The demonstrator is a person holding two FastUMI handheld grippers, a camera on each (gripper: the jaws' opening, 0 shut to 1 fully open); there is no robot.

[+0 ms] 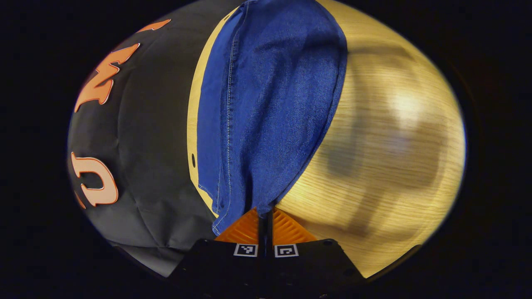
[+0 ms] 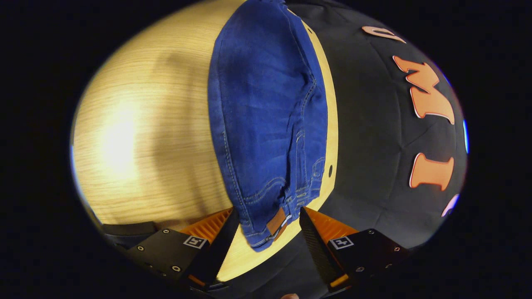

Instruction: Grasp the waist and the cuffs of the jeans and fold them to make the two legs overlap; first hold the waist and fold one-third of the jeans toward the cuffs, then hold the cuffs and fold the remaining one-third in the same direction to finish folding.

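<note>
Blue jeans lie stretched along the far edge of a light wooden table, legs laid one on the other. In the left gripper view my left gripper is shut on the cuff end of the denim, which rises slightly into the closed fingers. In the right gripper view the jeans run away from me, and the waist with its brown patch lies between the spread fingers of my right gripper. That gripper is open, with a finger on each side of the waistband and neither pressing on it.
The black cloth wall hangs right behind the table edge beside the jeans. A small dark hole sits in the tabletop near that edge. Bare wood spreads wide on the side away from the wall.
</note>
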